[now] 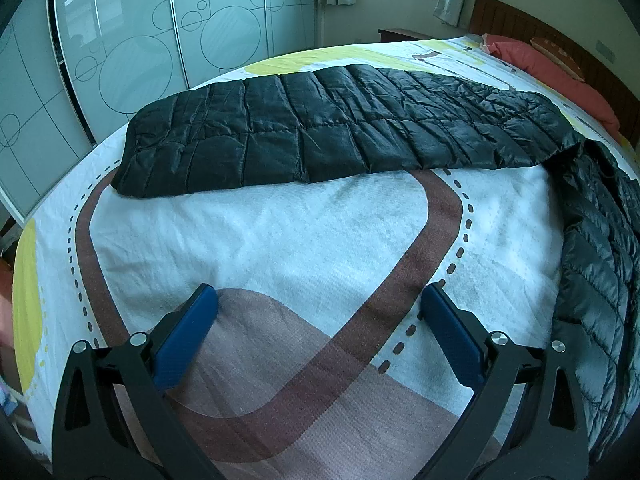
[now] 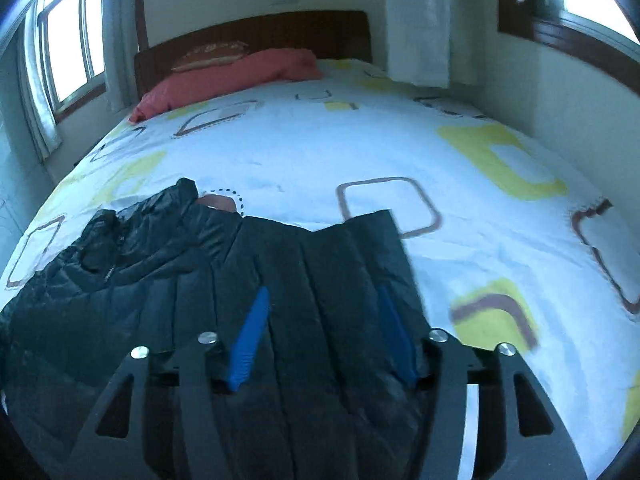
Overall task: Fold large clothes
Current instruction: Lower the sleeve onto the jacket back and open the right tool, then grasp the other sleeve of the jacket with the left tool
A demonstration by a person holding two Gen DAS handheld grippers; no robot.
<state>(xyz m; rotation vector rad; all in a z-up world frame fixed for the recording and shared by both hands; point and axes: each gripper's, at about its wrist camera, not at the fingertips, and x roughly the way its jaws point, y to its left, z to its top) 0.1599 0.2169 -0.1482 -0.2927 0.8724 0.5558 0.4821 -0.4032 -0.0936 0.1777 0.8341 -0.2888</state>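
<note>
A black quilted down jacket (image 1: 320, 128) lies stretched flat across the far part of the bed, and one part of it hangs down along the right side. My left gripper (image 1: 320, 292) stands open over bare bedsheet, well short of the jacket, with nothing between its blue pads (image 1: 188, 332). In the blurred right wrist view the jacket (image 2: 160, 260) fills the lower left. My right gripper (image 2: 323, 296) hovers over a flat quilted panel of it, jaws apart. That panel lies between and under the blue pads (image 2: 252, 328), which do not press on it.
The bed carries a white sheet (image 1: 280, 240) printed with brown and yellow shapes. A red pillow (image 2: 240, 76) lies at the wooden headboard (image 2: 260, 32). Sliding wardrobe doors (image 1: 140, 40) stand beyond the bed's left side. A curtain (image 2: 416, 20) hangs by the wall on the right.
</note>
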